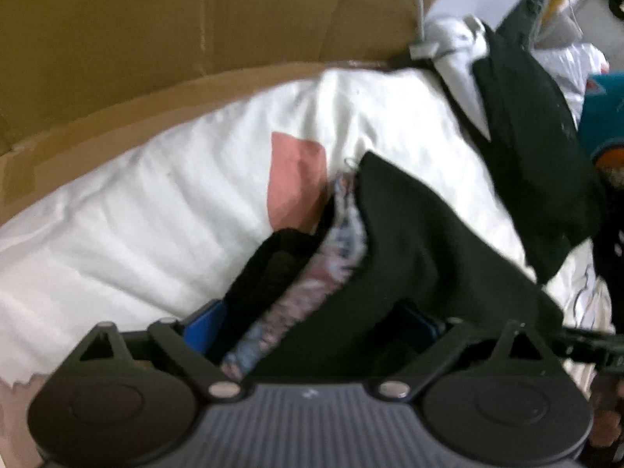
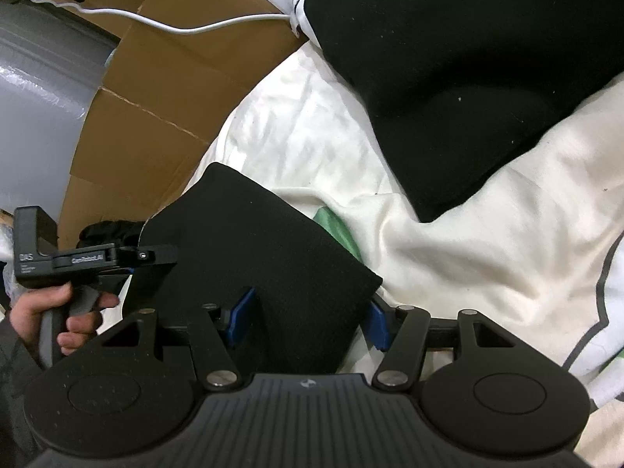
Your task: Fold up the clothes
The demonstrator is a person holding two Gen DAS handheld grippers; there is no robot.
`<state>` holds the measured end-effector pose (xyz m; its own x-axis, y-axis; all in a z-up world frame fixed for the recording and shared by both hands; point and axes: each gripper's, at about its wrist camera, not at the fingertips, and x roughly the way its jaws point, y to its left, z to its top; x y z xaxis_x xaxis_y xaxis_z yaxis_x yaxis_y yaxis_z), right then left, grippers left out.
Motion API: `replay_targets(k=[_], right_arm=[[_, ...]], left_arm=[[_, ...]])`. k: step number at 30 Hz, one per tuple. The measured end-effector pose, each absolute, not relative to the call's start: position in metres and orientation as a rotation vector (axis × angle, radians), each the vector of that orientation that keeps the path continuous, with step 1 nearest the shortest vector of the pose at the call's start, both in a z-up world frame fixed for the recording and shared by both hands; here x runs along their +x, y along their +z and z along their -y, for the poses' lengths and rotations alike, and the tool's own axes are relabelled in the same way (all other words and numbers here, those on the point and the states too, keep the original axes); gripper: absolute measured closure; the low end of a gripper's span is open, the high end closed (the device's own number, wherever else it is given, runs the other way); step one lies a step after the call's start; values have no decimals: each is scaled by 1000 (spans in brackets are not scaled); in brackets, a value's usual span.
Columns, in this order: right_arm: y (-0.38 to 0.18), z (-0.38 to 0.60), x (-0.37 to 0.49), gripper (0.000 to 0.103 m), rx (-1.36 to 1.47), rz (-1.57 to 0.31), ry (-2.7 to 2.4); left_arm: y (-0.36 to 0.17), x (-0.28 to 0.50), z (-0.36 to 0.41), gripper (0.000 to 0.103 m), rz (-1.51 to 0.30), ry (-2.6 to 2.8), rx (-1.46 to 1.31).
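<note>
Left gripper (image 1: 312, 319) closed on a bunched edge of the black garment (image 1: 409, 257), patterned lining (image 1: 339, 249) showing in the fold, all of it raised just over the white bedding (image 1: 156, 214) beside the cardboard (image 1: 117, 39). Right gripper (image 2: 308, 319) with blue pads (image 2: 241, 312) set apart around the other end of the same black cloth, seemingly not pinched yet, though hard to tell. Mid-fold by the look of it: next, closing the right side, pulling taut and laying one half over the other.
</note>
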<state>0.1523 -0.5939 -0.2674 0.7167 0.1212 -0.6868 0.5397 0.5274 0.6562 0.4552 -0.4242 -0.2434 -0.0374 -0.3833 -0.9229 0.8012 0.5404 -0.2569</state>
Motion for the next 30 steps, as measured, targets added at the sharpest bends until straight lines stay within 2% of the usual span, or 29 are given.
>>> replay_targets(k=[3, 7, 10, 12, 18, 20, 23, 24, 26, 28, 30], right_arm=[[-267, 592, 154, 40, 992, -766, -279], [-269, 592, 155, 40, 998, -771, -275], [-270, 594, 155, 40, 1012, -769, -270], [-271, 595, 156, 40, 1019, -769, -267], [-268, 595, 153, 40, 1012, -767, -264], [-267, 595, 153, 42, 1002, -764, -265], [-264, 595, 152, 54, 989, -752, -258], [-262, 596, 152, 62, 984, -744, -253], [-258, 596, 152, 72, 965, -731, -242], [-256, 596, 152, 73, 949, -732, -240], [-257, 595, 152, 72, 936, -752, -257]], left_arm=[[-251, 464, 428, 0, -1312, -1013, 414], [-254, 459, 437, 1, -1290, -1025, 471], [-250, 459, 437, 14, -1289, -1040, 463], [-248, 458, 437, 31, -1292, -1052, 451], [-240, 448, 434, 55, -1268, -1067, 435], [-236, 445, 431, 59, -1246, -1070, 435], [-230, 442, 428, 62, -1221, -1071, 428], [-227, 440, 427, 62, -1212, -1070, 425], [-226, 440, 426, 62, -1206, -1065, 420], [-229, 441, 427, 61, -1215, -1052, 416], [-232, 442, 430, 54, -1221, -1033, 414]])
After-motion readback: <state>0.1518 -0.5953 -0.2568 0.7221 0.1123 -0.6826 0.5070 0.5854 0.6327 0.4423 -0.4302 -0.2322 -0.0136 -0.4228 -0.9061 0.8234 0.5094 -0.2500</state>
